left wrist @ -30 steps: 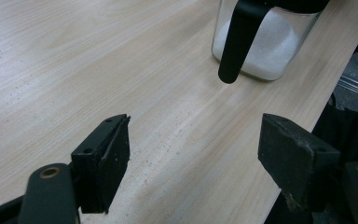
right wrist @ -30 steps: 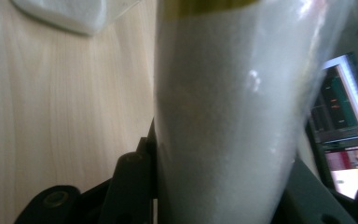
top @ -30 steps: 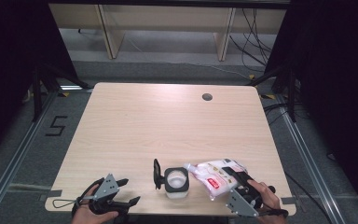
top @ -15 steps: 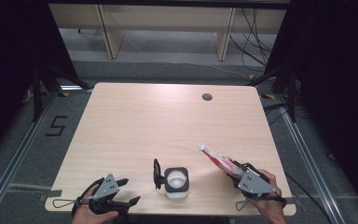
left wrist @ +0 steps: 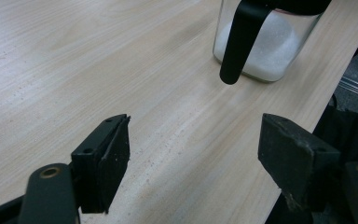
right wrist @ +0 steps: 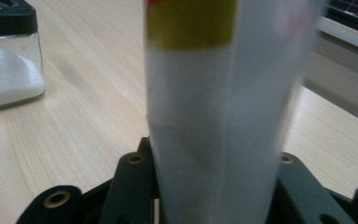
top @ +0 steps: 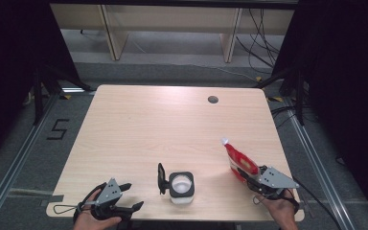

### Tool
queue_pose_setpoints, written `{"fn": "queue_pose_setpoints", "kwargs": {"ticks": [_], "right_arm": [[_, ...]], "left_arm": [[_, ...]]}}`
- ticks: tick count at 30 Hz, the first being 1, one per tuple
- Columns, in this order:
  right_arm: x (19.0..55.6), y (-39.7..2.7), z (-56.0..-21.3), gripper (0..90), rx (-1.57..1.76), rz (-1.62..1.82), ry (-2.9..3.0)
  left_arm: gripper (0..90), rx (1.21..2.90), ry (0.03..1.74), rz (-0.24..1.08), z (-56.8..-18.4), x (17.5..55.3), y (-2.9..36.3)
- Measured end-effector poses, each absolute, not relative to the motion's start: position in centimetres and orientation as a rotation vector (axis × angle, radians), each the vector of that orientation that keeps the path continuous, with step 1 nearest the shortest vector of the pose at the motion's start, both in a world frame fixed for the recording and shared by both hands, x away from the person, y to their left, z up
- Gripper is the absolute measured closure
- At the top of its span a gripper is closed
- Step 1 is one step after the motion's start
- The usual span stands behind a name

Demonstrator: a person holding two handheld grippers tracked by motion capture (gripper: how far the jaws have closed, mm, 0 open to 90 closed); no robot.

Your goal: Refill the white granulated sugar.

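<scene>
Glass jar [top: 181,187] left of bag [top: 237,159] — table [top: 172,124] around.

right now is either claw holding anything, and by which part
The right claw is shut on the red and white bag, gripping its lower end, with the top pointing up and away. The left claw is open and holds nothing.

One bag [top: 238,160], one glass jar [top: 181,187], two grippers.

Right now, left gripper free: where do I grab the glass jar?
Take the jar by its black handle, coming from its left. The handle stands upright on that side, facing the open left gripper, and is narrower than the square body.
</scene>
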State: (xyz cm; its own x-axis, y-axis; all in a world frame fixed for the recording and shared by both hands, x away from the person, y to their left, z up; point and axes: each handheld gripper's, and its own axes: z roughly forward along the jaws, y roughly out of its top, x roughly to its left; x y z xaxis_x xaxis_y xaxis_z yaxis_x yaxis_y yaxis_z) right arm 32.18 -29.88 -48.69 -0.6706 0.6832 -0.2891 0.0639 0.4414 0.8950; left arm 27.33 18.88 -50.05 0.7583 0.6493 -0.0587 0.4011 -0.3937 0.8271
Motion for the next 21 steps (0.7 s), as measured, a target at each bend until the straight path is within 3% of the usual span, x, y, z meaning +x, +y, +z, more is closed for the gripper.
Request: {"fn": "queue_pose_setpoints", "kwargs": {"ticks": [10, 18, 21], "right_arm": [[31.8, -31.4, -48.9, 64.1, 0.808, 1.338, 1.981], [30.9, -31.9, -48.5, 55.2, 0.938, 1.385, 1.918], [30.4, -31.9, -48.0, 46.3, 0.970, 1.350, 1.919]], "left_arm": [[24.6, 2.061, 0.783, 0.351, -50.0, 27.4, 19.1], [24.5, 2.054, 0.764, 0.359, -50.1, 27.5, 19.1], [24.6, 2.057, 0.762, 0.360, -50.0, 27.5, 19.1]]}}
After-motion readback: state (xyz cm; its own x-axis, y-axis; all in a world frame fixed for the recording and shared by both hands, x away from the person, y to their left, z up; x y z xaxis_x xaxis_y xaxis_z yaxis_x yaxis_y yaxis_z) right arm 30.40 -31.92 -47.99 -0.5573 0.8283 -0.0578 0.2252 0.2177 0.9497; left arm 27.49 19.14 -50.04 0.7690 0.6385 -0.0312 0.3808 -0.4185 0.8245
